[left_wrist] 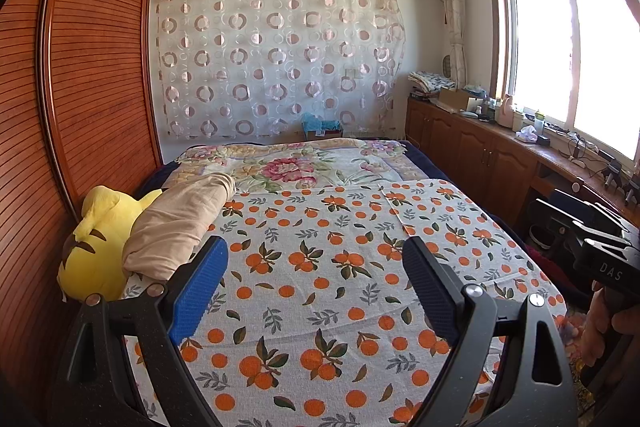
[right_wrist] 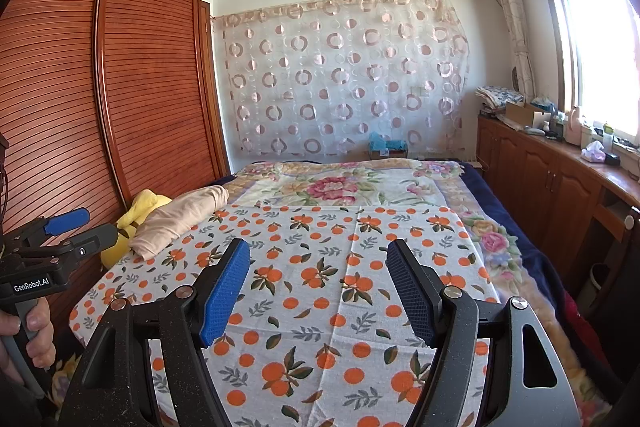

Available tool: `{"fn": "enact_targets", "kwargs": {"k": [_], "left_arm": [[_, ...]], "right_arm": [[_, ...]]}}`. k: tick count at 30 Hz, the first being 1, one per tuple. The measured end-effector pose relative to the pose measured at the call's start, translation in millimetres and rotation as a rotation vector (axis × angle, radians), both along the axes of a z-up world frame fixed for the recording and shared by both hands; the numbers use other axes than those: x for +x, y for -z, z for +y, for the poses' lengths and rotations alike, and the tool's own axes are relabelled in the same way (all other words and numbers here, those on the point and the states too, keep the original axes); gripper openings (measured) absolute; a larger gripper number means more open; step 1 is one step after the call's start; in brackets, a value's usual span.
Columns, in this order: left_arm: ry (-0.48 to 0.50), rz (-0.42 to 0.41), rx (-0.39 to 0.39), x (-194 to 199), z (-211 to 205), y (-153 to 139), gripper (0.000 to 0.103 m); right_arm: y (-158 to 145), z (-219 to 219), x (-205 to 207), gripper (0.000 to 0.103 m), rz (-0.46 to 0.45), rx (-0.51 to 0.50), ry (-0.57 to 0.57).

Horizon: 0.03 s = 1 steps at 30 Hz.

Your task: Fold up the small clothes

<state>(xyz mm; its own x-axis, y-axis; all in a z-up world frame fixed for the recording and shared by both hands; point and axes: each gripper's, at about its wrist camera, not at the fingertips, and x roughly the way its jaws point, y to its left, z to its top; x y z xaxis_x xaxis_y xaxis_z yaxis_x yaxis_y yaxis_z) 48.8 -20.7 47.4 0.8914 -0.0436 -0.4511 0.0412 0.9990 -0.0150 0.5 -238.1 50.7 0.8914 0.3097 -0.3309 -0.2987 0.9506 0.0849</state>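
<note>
Both my claws hang spread and empty over the bed (right_wrist: 520, 239), and the beige garment (left_wrist: 180, 223) lies bunched at ten o'clock, long axis toward one o'clock, nearest my left claw (left_wrist: 316, 291), not the right claw (right_wrist: 320, 291).

Sunlit bedroom (right_wrist: 580, 39): slatted wardrobe (left_wrist: 100, 75), circle-patterned curtain (left_wrist: 276, 59).

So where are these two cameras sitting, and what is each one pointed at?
Left wrist view: rides on the left tongs, looking down the bed toward the curtain; its own open blue pads show, plus the right tongs and hand at the right edge.
Right wrist view: rides on the right tongs, facing the same way; the left tongs and hand show at the left edge.
Shared: bed, curtain, beige cloth, yellow toy, wardrobe.
</note>
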Motion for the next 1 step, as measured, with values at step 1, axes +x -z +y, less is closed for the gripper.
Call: {"fn": "enact_targets", "kwargs": {"k": [1], "left_arm": [[0.0, 0.0, 0.0, -0.2, 0.0, -0.1, 0.09]], "right_arm": [[-0.1, 0.0, 0.1, 0.073, 0.0, 0.0, 0.0]]}}
